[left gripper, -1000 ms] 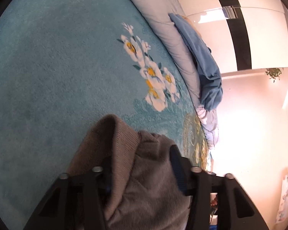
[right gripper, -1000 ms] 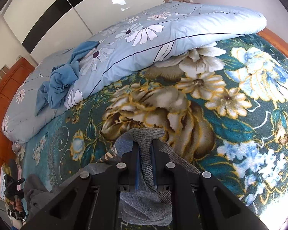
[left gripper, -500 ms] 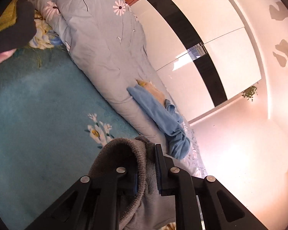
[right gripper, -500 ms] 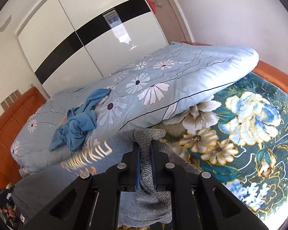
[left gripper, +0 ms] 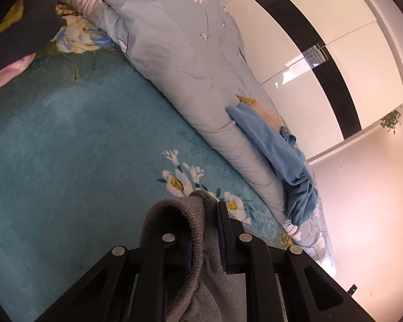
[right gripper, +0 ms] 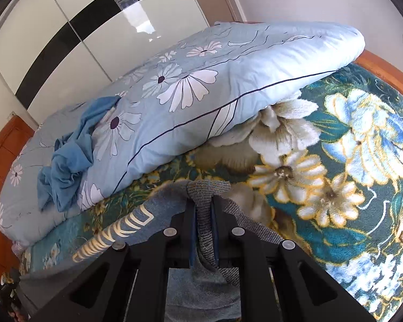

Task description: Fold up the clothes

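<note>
A grey sweatshirt (left gripper: 201, 281) with a ribbed hem hangs from both grippers above the bed. In the left wrist view my left gripper (left gripper: 205, 230) is shut on a bunched ribbed edge of it. In the right wrist view my right gripper (right gripper: 202, 230) is shut on another ribbed edge of the sweatshirt (right gripper: 207, 196), and its front with pale yellow lettering (right gripper: 112, 236) stretches away to the lower left. The rest of the garment is hidden below the grippers.
A teal floral blanket (left gripper: 67, 147) (right gripper: 349, 174) covers the bed. A rolled light-blue quilt (right gripper: 201, 94) (left gripper: 180, 61) lies along its far side with a crumpled blue garment (right gripper: 67, 161) (left gripper: 287, 161) on it. White and black wardrobe doors (right gripper: 94, 26) stand behind.
Both grippers have lifted with the sweatshirt, so the views tilted up from the blanket to the quilt and wardrobe. The left gripper has closed tighter on the ribbed edge.
</note>
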Motion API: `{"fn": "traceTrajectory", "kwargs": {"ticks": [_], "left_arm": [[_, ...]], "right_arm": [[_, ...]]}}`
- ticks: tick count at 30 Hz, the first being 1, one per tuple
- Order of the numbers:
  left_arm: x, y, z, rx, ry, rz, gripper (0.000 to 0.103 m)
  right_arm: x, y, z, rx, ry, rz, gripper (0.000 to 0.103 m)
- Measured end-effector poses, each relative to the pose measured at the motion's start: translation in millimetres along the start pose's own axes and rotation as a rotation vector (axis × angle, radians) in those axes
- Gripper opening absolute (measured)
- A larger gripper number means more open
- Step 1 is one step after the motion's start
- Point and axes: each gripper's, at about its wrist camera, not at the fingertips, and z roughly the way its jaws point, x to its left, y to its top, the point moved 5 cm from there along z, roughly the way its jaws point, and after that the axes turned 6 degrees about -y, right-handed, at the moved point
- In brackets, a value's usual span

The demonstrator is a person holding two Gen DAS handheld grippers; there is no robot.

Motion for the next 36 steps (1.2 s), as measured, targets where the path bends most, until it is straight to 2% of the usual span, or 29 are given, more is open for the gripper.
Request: {"fn": "traceTrajectory", "kwargs": {"ticks": [3, 7, 9, 11, 12, 13, 15, 19, 24, 26, 29, 36], "left_arm": [[11.9, -7.9, 10.5, 0.054, 0.034, -0.022, 0.019], [27.5, -19.7, 11.2, 0.091, 0.04, -0.068, 0.023], [31.2, -22.5, 6.3, 0.109, 0.041, -0.088, 0.031], [31.0, -25.3, -2.0, 0.128, 0.026, -0.093, 0.05], [29.8, -27.3, -8.6, 0.132, 0.022, -0.085, 0.053], [28.5, -29.3, -15.2, 0.135, 0.019, -0.077, 0.057], [27.2, -33.9, -29.4, 0.138, 0.022, -0.061, 0.059], [43.3, -57.6, -71.0, 0.09, 0.158, -0.038, 0.062], [82.5, -103.1, -100.8, 0.072, 0.233, -0.11, 0.062], [95.9, -121.4, -106.1, 0.083, 0.205, -0.165, 0.062], [103.9, -145.7, -109.5, 0.103, 0.121, -0.232, 0.062], [98.0, -166.7, -109.4, 0.105, 0.067, -0.236, 0.06]], "right_arm": [[-1.4, -8.3, 17.8, 0.051, -0.019, 0.011, 0.01], [-2.3, -11.7, 16.2, 0.059, -0.017, 0.007, 0.011], [-2.7, -13.1, 14.5, 0.061, -0.015, 0.004, 0.013], [-3.1, -14.5, 12.8, 0.063, -0.013, 0.002, 0.013], [-3.3, -15.1, 12.0, 0.064, -0.012, 0.001, 0.019], [-3.5, -15.8, 11.2, 0.064, -0.011, -0.001, 0.032], [-1.8, -17.7, 2.8, 0.055, 0.004, -0.006, 0.045], [-0.2, -28.7, -24.6, 0.025, 0.035, -0.033, 0.049], [-16.3, -52.6, -62.7, 0.01, 0.05, -0.04, 0.053], [-29.0, -64.7, -80.3, 0.003, 0.04, -0.04, 0.053], [-53.2, -85.5, -105.7, 0.001, 0.01, -0.025, 0.054], [-125.2, -152.0, -157.7, 0.049, -0.076, 0.049, 0.054]]}}
